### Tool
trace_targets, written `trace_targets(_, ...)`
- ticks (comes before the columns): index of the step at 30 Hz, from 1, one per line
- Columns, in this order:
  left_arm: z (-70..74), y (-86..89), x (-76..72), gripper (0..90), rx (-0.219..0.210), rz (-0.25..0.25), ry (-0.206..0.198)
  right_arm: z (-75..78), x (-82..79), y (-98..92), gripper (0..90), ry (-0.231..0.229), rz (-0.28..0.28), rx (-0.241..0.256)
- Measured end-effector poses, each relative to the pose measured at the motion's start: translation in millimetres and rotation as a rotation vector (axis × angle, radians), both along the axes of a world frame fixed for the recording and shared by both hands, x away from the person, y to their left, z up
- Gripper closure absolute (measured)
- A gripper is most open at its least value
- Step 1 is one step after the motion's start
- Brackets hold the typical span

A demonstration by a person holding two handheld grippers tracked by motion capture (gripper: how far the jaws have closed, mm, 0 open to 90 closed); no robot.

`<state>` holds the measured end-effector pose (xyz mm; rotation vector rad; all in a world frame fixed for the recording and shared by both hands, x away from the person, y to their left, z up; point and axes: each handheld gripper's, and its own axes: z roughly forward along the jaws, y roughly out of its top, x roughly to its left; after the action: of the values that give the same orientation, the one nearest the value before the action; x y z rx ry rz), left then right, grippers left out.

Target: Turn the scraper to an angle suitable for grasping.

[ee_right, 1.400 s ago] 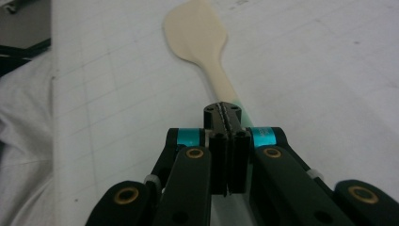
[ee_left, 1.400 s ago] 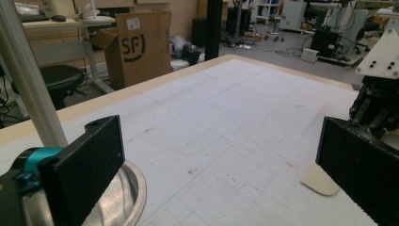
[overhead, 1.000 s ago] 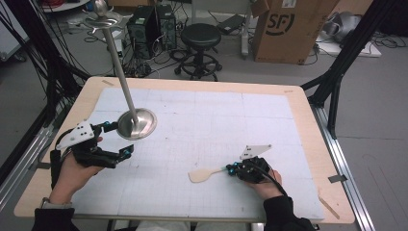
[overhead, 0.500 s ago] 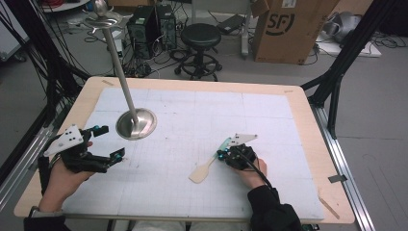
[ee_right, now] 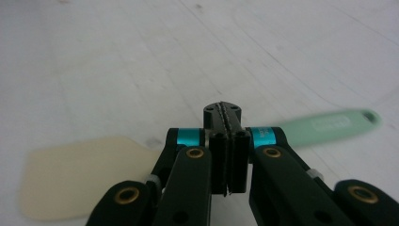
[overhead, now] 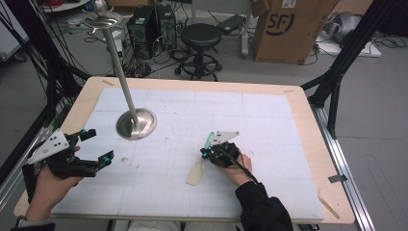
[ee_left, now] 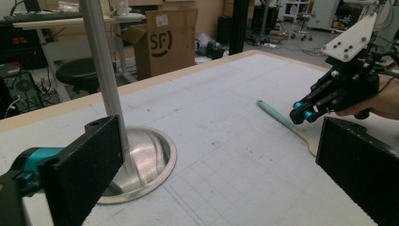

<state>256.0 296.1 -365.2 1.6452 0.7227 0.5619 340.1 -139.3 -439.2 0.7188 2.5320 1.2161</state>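
High view: a metal stand [overhead: 136,123], a round shiny base with a slim pole rising from it toward the far left, sits on the white gridded mat [overhead: 269,120] that covers the wooden table [overhead: 303,103]. Everything else is placed from that stand.

A spatula [overhead: 198,166] lies flat on the mat to the right of the stand's base and nearer the person, well apart from it. Its cream blade points toward the person's edge of the table and its mint-green handle points away, slightly tilted.

The right gripper [overhead: 208,153] sits low over the spatula, about where handle and blade meet, held by the person's right hand [overhead: 235,163] in a dark sleeve. In the right gripper view the two black jaws are pressed flat together with no gap, and the spatula [ee_right: 80,176] passes behind and beneath them: the blade shows to one side and the green handle to the other. The closed jaws have nothing between them; whether their tips touch the spatula I cannot tell.

The left gripper [overhead: 96,147] is to the left of the stand's base and nearer the person, near it but not touching. In the left gripper view its jaws stand wide apart and empty, with the stand [ee_left: 136,160] just beyond one jaw and the spatula [ee_left: 282,120] and the right gripper [ee_left: 301,113] farther off across the mat.
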Motion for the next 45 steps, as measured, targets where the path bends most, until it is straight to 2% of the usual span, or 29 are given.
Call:
trace_targets(4, -0.9, 0.3, -0.3, 2.1, 0.005, 0.002, 0.003, -1.0, -4.5, 19.3, 90.0, 0.006, 0.065, -0.023)
trace_targets(5, -0.9, 0.1, -0.4, 2.1, 0.006, 0.002, 0.004, -2.0, -6.1, 24.1, 90.0, 0.018, 0.074, -0.029)
trace_targets(10, -0.2, -0.1, -0.4, 2.1, 0.008, 0.0, 0.001, -5.8, -9.4, 38.5, 90.0, 0.025, 0.125, -0.065)
trace_targets(12, -0.4, -0.5, 0.2, 2.1, 0.005, 0.0, 0.002, -5.8, -10.4, 39.6, 90.0, 0.022, 0.128, -0.069)
trace_targets(19, -0.6, -4.3, 4.1, 2.1, 0.005, -0.012, 0.002, -3.5, -16.3, 37.8, 90.0, 0.064, 0.161, -0.085)
trace_targets(20, -0.7, -5.1, 4.8, 2.1, 0.004, -0.015, 0.003, -2.9, -18.3, 35.4, 90.0, 0.084, 0.158, -0.084)
trace_targets(22, -0.7, -6.8, 6.3, 2.1, 0.005, -0.02, 0.002, -2.8, -18.5, 33.2, 90.0, 0.093, 0.162, -0.081)
trace_targets(23, -0.9, -7.8, 6.9, 2.1, 0.004, -0.023, 0.003, -2.5, -19.8, 27.0, 90.0, 0.123, 0.157, -0.072)
trace_targets(28, -0.7, -11.8, 10.9, 2.1, 0.001, -0.035, 0.002, -2.2, -24.8, 10.5, 90.0, 0.157, 0.157, -0.059)
trace_targets(36, -0.5, -21.7, 18.2, 2.1, 0.0, -0.065, 0.001, 0.8, -32.1, -14.2, 90.0, 0.167, 0.134, -0.089)
trace_targets(37, -0.6, -23.0, 19.0, 2.1, 0.001, -0.069, 0.001, 1.4, -32.9, -21.9, 90.0, 0.165, 0.115, -0.097)
trace_targets(40, -0.7, -26.6, 21.0, 2.1, 0.003, -0.076, 0.002, 1.9, -33.3, -29.2, 90.0, 0.158, 0.099, -0.103)
trace_targets(45, -0.6, -31.4, 24.0, 2.1, 0.004, -0.086, 0.004, 3.1, -33.0, -47.8, 90.0, 0.137, 0.033, -0.123)
